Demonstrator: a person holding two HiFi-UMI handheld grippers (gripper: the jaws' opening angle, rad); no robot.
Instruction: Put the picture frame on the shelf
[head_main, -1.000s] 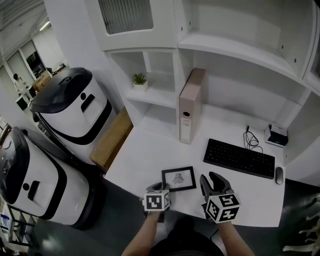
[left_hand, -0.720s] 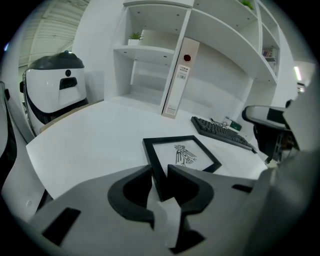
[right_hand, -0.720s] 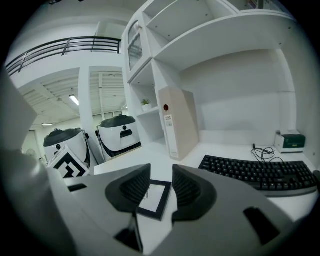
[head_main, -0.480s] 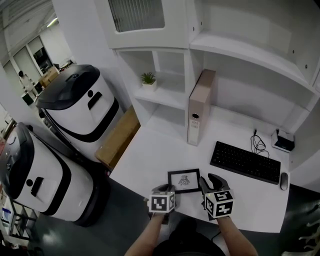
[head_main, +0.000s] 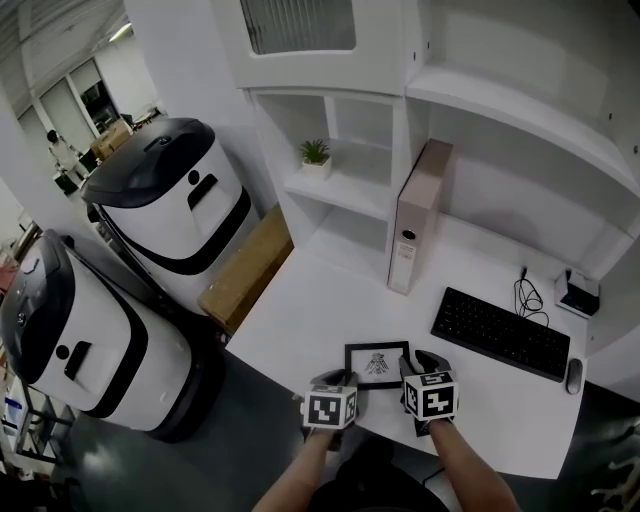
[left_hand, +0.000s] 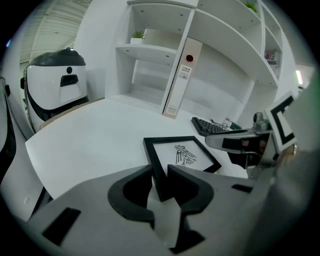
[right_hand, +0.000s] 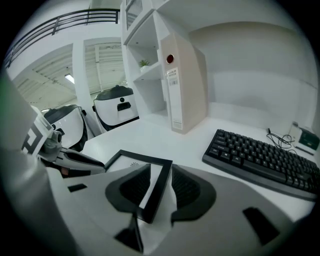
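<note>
The black picture frame (head_main: 377, 364), with a bird drawing in it, lies flat near the front edge of the white desk (head_main: 300, 300). My left gripper (head_main: 338, 382) is shut on the frame's near left corner; in the left gripper view the frame (left_hand: 183, 154) runs out from between the jaws of that gripper (left_hand: 160, 176). My right gripper (head_main: 413, 368) is shut on the frame's right edge, and the black frame (right_hand: 150, 186) sits between the jaws of that gripper (right_hand: 161, 176). The open shelf (head_main: 345, 192) rises at the back of the desk.
A small potted plant (head_main: 315, 152) stands on the shelf. An upright beige binder (head_main: 417, 215) stands on the desk, with a black keyboard (head_main: 500, 333) and a mouse (head_main: 572, 375) to the right. Two white-and-black machines (head_main: 170, 210) and a cardboard box (head_main: 245, 270) stand left of the desk.
My right gripper has moved left from beside the frame onto its right edge and shut. The left gripper stays on the near left corner. The head view has shifted.
</note>
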